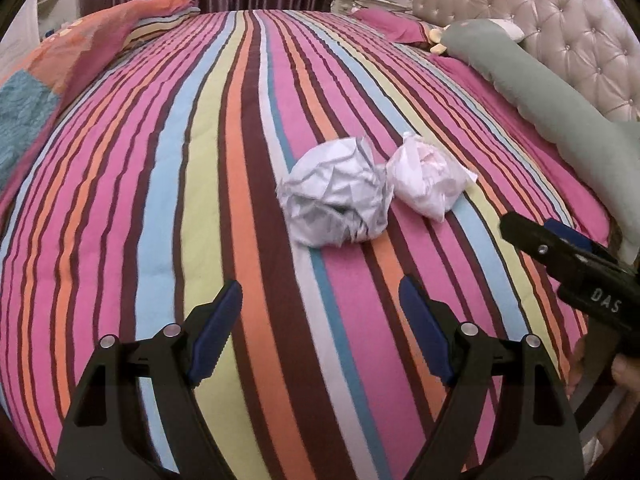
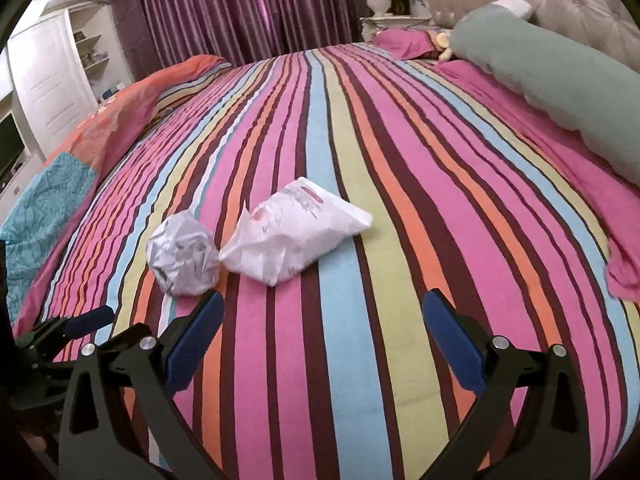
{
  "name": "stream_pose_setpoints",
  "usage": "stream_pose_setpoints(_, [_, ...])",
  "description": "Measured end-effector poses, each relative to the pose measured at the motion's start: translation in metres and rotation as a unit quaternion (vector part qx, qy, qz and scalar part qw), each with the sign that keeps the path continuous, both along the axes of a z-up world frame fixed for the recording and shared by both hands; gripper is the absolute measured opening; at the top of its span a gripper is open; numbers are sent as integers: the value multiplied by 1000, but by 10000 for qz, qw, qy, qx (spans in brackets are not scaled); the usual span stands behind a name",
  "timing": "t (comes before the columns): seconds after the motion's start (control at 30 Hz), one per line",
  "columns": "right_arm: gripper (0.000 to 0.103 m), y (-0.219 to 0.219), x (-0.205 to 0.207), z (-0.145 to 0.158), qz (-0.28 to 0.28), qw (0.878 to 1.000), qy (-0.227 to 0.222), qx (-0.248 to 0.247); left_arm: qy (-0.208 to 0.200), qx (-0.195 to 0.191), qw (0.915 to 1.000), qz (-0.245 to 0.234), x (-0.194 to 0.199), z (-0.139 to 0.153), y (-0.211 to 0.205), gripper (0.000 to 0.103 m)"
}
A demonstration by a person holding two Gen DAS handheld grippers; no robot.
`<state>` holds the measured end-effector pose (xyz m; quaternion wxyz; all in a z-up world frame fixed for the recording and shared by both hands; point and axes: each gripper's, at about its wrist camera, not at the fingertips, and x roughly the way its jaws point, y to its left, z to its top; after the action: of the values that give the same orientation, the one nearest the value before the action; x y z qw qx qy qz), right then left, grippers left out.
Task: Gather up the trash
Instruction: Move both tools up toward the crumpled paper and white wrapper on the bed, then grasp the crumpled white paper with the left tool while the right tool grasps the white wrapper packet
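The left gripper [image 1: 320, 292] hangs above the striped bedspread [image 1: 168, 208] with its jaws spread wide and nothing between the blue pads [image 1: 218, 330]. The right gripper [image 2: 323, 300] is likewise parted and empty over the same cover; in the left wrist view it also shows as a black body near the right edge, with what seems to be a bit of the person's hand [image 1: 624, 372] under it, though that corner is too dark to be sure. Just beyond the left gripper's fingertips, on the bedspread, lies a crumpled ball of greyish-white paper [image 1: 338, 196], and touching its right side lies a crumpled white plastic bag [image 1: 430, 178] with faint pink print. In the right wrist view the paper ball [image 2: 184, 254] sits just past that gripper's left finger, and the bag [image 2: 292, 236] lies beside it, off to the left of the gap between the jaws. Further across the bedspread from the trash, a long grey-green bolster pillow [image 1: 552, 96] lies along the tufted headboard [image 1: 532, 4], an orange and teal quilt [image 2: 80, 140] is bunched at the opposite edge, and purple curtains [image 2: 240, 4] hang beyond the far side.
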<state>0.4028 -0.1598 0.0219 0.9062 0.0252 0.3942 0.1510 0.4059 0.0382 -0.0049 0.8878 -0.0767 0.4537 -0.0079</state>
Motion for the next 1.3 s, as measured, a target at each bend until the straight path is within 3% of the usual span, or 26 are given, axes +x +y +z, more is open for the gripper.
stream_pose_setpoints(0.27, [95,28,37,-5,404,9983,70,-418,105,155,9997,-160,38,-4,-5,79])
stream_pose_setpoints(0.57, [95,43,65,-17,565,9965,353,-501,260,247,9988,-343,68,-14,-11,79])
stream_pose_setpoints(0.7, [95,45,74,-23,598,9961,455,-467,306,112,9984,-468,77,-20,-13,79])
stream_pose_setpoints(1.07, [95,56,91,-34,736,9927,655,-700,362,163,9989,-267,97,-32,-11,78])
stream_pose_setpoints(1.2, [95,58,94,-43,697,9906,824,-844,340,750,9962,-288,100,-33,-19,59])
stream_pose_setpoints(1.3, [90,60,93,-43,579,9901,847,-956,273,816,9958,-303,98,-32,-17,48])
